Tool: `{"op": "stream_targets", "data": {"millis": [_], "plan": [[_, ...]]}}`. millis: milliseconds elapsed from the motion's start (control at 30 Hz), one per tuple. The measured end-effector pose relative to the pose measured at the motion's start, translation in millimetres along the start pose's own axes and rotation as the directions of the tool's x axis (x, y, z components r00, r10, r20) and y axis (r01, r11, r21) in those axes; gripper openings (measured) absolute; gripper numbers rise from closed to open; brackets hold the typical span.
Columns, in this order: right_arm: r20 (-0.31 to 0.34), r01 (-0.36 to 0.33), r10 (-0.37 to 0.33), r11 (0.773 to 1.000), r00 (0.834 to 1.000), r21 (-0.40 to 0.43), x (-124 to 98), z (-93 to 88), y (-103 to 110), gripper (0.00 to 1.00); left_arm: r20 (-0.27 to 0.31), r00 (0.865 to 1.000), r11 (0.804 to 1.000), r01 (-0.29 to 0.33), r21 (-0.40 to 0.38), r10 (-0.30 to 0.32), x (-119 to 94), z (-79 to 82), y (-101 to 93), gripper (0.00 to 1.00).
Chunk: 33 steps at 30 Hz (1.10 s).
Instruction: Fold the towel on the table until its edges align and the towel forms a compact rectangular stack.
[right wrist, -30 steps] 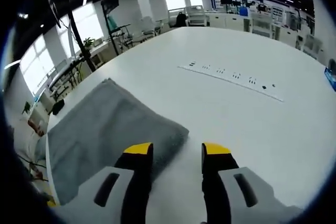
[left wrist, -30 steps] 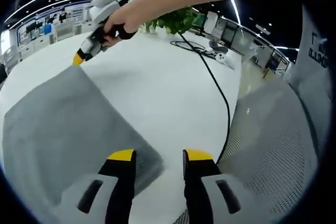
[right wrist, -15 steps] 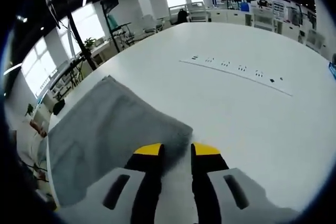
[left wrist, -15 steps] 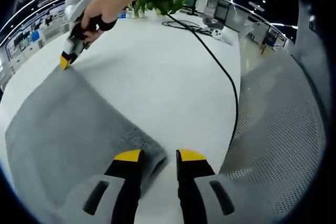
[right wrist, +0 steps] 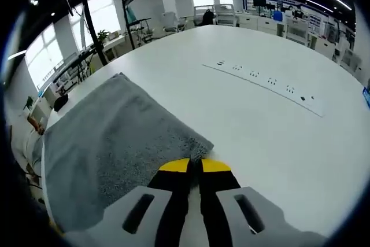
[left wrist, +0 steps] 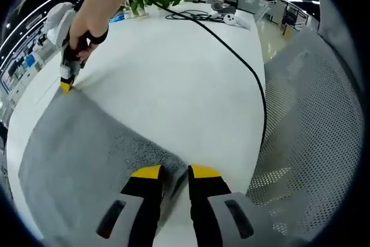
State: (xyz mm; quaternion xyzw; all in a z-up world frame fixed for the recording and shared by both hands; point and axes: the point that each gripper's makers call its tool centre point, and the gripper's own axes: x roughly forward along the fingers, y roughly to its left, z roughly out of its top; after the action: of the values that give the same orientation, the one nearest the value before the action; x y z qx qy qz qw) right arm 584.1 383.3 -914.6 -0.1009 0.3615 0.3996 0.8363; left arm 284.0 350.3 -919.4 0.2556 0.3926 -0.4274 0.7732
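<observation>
Both pairs of jaws have closed since a second ago: we see our left gripper [left wrist: 173, 171] and right gripper [right wrist: 195, 165] each pinching a corner of the grey terry towel [left wrist: 81, 143], flat on the white table [left wrist: 173, 67] by a black cable [left wrist: 243, 65].

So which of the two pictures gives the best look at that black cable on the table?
The left gripper view: the thin black cable runs across the white table from the far end to the near edge. In the right gripper view I see no cable.
</observation>
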Motion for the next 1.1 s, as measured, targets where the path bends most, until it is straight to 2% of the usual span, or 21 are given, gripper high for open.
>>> {"op": "stream_targets", "data": {"millis": [67,133,267,400,700,933,1100], "plan": [[-0.001,0.003,-0.003,1.000,1.000,0.002,-1.6,-1.7,-4.8,0.03,-0.007,1.000,1.000,0.006,0.011,-0.006,3.3,6.1,-3.0,0.17],[-0.003,0.004,-0.004,1.000,1.000,0.002,-4.0,-3.7,-8.8,0.03,-0.016,1.000,0.997,0.015,0.070,-0.014,7.3,12.3,-7.0,0.17],[-0.005,0.014,-0.014,1.000,1.000,0.005,-12.9,-10.6,-21.9,0.03,-0.003,0.999,0.995,0.036,0.095,-0.036,15.5,28.2,-14.2,0.16],[-0.003,0.029,-0.029,0.999,1.000,0.025,-21.1,-18.4,-37.9,0.03,-0.008,0.996,0.977,0.085,0.198,-0.085,22.9,43.7,-23.8,0.13],[0.008,0.052,-0.052,0.996,0.999,0.070,-48.0,-39.7,-70.8,0.03,0.037,0.986,0.973,0.155,0.171,-0.164,39.4,72.8,-36.1,0.08],[-0.002,0.080,-0.080,0.992,0.997,0.095,-71.8,-62.9,-100.4,0.02,0.048,0.974,0.955,0.205,0.215,-0.220,55.5,99.7,-55.6,0.07],[-0.002,0.123,-0.123,0.984,0.992,0.132,-90.6,-77.4,-126.3,0.02,0.085,0.972,0.947,0.192,0.258,-0.220,70.5,124.1,-73.9,0.07]]}}
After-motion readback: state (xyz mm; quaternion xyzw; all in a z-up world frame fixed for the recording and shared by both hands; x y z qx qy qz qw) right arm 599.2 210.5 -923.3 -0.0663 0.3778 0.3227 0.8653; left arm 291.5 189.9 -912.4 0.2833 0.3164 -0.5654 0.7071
